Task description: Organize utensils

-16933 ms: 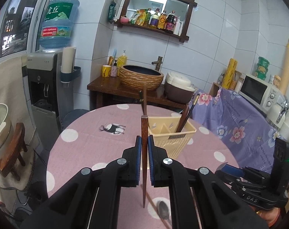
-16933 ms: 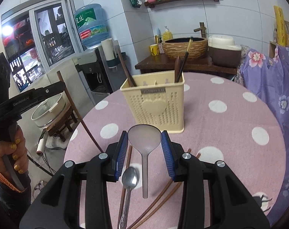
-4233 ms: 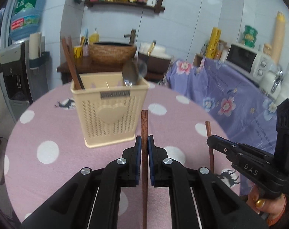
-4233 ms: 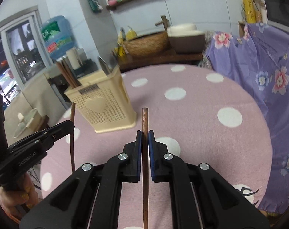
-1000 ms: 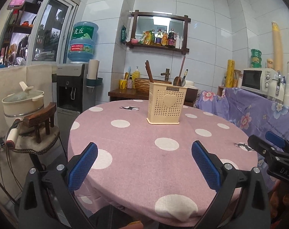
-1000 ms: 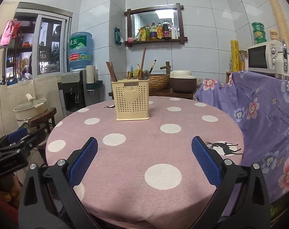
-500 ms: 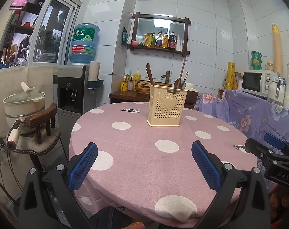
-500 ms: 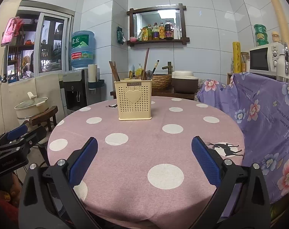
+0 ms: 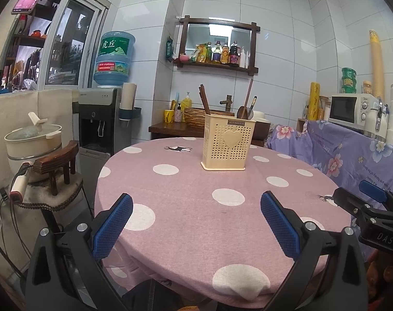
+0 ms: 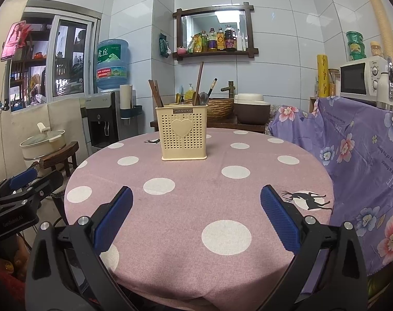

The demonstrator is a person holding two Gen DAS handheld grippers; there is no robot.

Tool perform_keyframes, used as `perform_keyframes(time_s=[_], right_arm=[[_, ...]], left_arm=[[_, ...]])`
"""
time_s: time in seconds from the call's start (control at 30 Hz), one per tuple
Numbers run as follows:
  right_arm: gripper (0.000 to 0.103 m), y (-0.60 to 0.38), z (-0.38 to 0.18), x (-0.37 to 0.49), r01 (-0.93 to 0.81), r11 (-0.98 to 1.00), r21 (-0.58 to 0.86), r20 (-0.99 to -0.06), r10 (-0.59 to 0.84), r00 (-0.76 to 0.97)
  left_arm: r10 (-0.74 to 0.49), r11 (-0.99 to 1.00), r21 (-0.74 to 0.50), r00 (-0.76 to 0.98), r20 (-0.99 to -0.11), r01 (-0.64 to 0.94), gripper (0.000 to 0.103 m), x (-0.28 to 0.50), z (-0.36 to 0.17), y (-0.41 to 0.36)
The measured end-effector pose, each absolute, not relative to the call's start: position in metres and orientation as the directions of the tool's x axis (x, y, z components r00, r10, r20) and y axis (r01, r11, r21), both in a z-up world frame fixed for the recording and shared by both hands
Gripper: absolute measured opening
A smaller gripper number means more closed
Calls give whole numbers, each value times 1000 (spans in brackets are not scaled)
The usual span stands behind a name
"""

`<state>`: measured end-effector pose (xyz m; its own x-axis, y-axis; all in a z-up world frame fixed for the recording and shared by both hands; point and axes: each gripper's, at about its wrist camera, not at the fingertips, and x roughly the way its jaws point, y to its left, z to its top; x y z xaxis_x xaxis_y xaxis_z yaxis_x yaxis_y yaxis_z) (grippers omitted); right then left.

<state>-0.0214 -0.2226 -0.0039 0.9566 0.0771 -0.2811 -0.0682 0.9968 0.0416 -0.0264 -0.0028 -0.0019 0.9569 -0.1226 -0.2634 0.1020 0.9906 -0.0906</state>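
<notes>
Left claw (image 9: 196,215) spread wide and empty above pink dotted table (image 9: 186,207), cream utensil basket (image 9: 228,143) standing upright beyond, chopsticks (image 9: 204,103) and spoons (image 9: 244,111) inside

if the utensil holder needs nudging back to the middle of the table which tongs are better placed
Right, marginally. Both tongs are open, empty and back at the table's near edge. From the right tongs the utensil holder sits almost straight ahead; from the left tongs it lies off to the right.

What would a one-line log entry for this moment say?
left tongs: open, empty | right tongs: open, empty | cream perforated plastic utensil basket: upright on pink polka-dot tablecloth, holding chopsticks and spoons
</notes>
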Motion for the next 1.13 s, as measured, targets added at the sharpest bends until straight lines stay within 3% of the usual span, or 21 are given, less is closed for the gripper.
perform_keyframes(time_s=[1.13], right_arm=[[97, -220, -10, -19, -66, 997, 48, -300, 78, 951]], left_arm=[[-123, 991, -90, 952, -282, 101, 98, -24, -8, 4]])
